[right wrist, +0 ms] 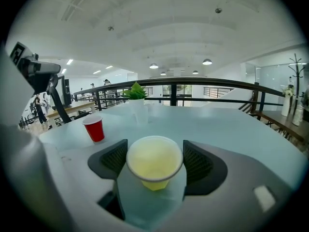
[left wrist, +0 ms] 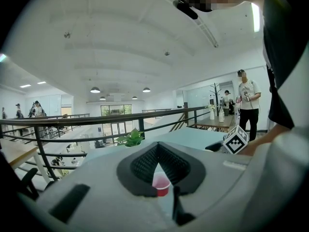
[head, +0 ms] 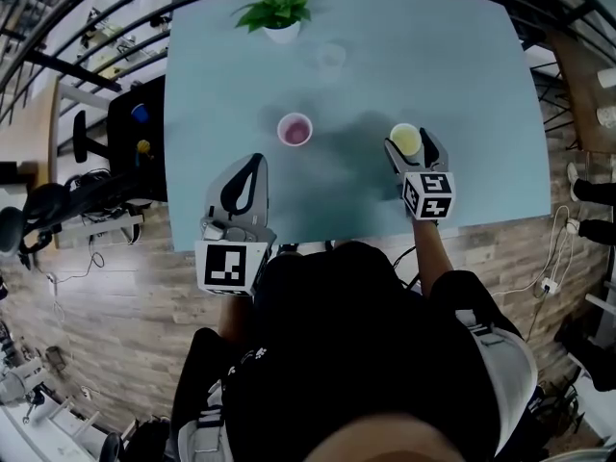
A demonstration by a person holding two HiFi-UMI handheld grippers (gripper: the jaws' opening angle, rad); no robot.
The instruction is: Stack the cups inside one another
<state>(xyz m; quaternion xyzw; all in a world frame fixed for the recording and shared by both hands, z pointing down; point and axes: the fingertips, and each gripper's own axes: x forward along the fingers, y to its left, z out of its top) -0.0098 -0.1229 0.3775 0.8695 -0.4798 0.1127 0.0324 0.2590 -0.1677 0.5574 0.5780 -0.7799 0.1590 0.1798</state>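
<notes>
Three cups stand on the pale blue table (head: 472,85). The yellow cup (head: 405,140) (right wrist: 154,162) stands upright between the jaws of my right gripper (head: 409,144) (right wrist: 154,154). Its rim comes close to both pads and is not squeezed, so that gripper is open. The red cup (head: 295,129) (right wrist: 94,128) stands to its left, in the middle of the table. My left gripper (head: 256,162) (left wrist: 158,148) hovers at the near edge, short of the red cup (left wrist: 161,183), with its tips together on nothing. A clear cup (head: 330,58) (right wrist: 141,114) stands further back.
A potted plant (head: 279,12) (right wrist: 136,93) stands at the table's far edge, just left of the clear cup. A black railing runs beyond the table. Chairs and cables lie to the left of the table. People stand in the background of the left gripper view.
</notes>
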